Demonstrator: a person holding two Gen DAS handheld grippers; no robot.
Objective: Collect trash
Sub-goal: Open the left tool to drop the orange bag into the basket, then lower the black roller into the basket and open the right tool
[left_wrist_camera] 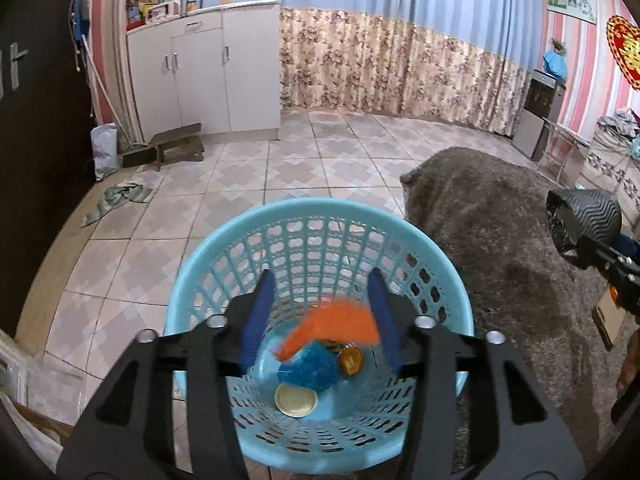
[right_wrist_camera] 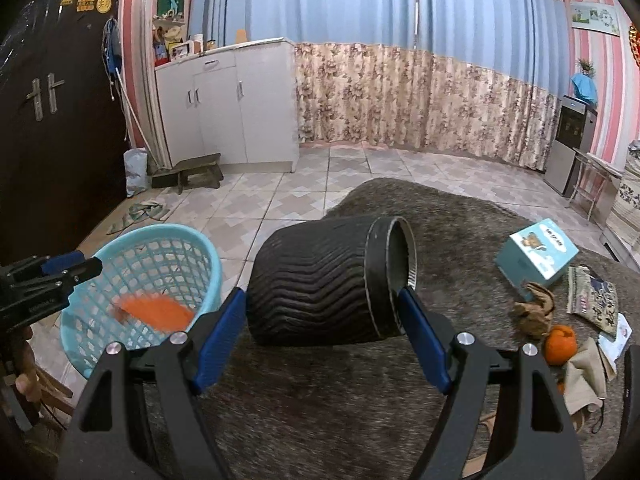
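Observation:
A light-blue plastic basket (left_wrist_camera: 320, 205) (right_wrist_camera: 160, 233) stands on the tiled floor by the rug's edge. My left gripper (left_wrist_camera: 320, 280) (right_wrist_camera: 80, 268) hangs open right over it. A blurred orange scrap (left_wrist_camera: 336, 320) (right_wrist_camera: 160, 312) is loose in the air inside the basket, touching neither pad. On the basket's bottom lie a crumpled blue wrapper (left_wrist_camera: 312, 368), a round pale lid (left_wrist_camera: 296, 400) and a small orange-brown piece (left_wrist_camera: 350, 360). My right gripper (right_wrist_camera: 322, 294) is shut on a black ribbed cup (right_wrist_camera: 320, 280) (left_wrist_camera: 584, 220), held on its side above the rug.
A grey shaggy rug (right_wrist_camera: 360, 400) covers the floor on the right. On it lie a teal box (right_wrist_camera: 536, 252), a brown crumpled scrap (right_wrist_camera: 532, 312), a tangerine (right_wrist_camera: 560, 344), a patterned pouch (right_wrist_camera: 592, 292) and a beige cloth (right_wrist_camera: 588, 376). A white cabinet (left_wrist_camera: 224, 68) and a low stool (left_wrist_camera: 180, 144) stand at the back.

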